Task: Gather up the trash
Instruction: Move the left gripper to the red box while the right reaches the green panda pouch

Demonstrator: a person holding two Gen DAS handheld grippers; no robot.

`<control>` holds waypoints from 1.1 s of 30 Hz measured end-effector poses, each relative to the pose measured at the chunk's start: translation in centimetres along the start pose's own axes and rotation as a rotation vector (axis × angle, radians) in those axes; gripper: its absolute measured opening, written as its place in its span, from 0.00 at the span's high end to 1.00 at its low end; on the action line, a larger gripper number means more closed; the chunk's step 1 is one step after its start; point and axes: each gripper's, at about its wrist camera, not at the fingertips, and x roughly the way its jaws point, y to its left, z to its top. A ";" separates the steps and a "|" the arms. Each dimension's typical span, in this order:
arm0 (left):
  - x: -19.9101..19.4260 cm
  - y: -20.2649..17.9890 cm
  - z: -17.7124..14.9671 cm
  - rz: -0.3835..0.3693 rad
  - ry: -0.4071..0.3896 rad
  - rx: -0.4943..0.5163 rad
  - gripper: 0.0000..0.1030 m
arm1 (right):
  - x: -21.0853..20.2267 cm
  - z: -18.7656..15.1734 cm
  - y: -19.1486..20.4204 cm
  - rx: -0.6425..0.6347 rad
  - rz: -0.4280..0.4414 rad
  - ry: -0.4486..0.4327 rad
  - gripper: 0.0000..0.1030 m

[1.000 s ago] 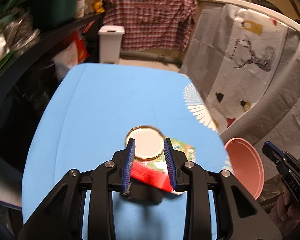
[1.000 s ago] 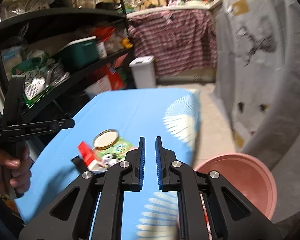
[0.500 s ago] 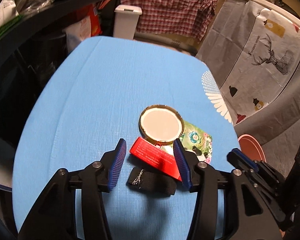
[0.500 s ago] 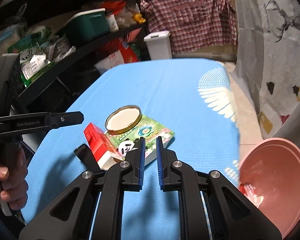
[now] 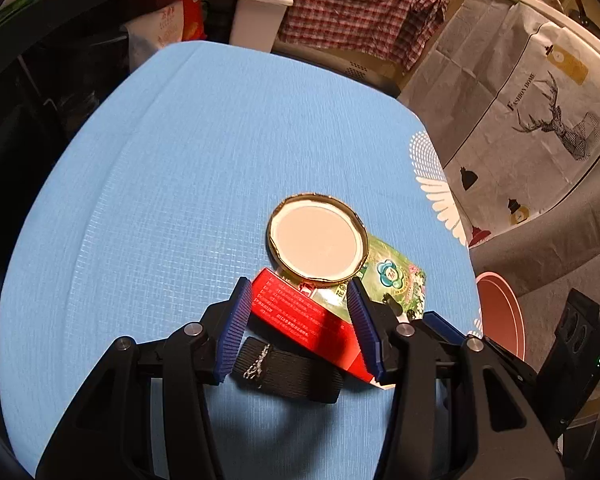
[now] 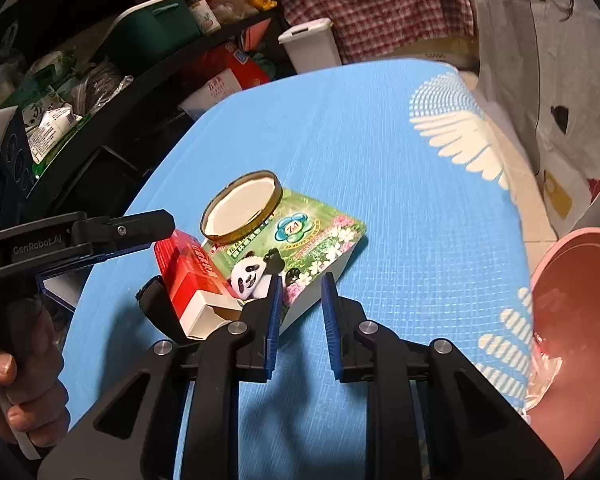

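On the blue counter (image 5: 140,200) a gold-rimmed lid (image 5: 318,237) rests partly on a green panda packet (image 6: 300,248), with a red box (image 5: 304,316) and a black strap (image 5: 288,372) beside them. The left claw (image 5: 300,320) gapes wide around the red box, gripping nothing. The right claw (image 6: 299,322) stands partly open and empty at the packet's near edge, a pink bin (image 6: 576,304) to its right.

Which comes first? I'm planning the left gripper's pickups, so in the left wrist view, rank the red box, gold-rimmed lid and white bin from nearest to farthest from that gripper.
1. Red box: lying between the open fingers of the left gripper.
2. Gold-rimmed lid: just ahead of the fingertips, overlapping the green panda packet.
3. White bin: on the floor beyond the table's far edge.
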 end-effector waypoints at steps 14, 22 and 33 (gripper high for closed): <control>0.3 0.4 0.1 0.017 0.020 -0.036 0.50 | 0.6 0.2 -0.1 0.023 0.027 0.023 0.75; 0.6 0.4 -0.2 0.033 0.043 -0.051 0.50 | 0.6 0.1 0.1 0.009 0.032 0.031 0.75; 1.1 0.5 -0.5 0.014 0.075 -0.059 0.50 | 0.4 0.2 0.5 0.002 0.032 0.028 0.82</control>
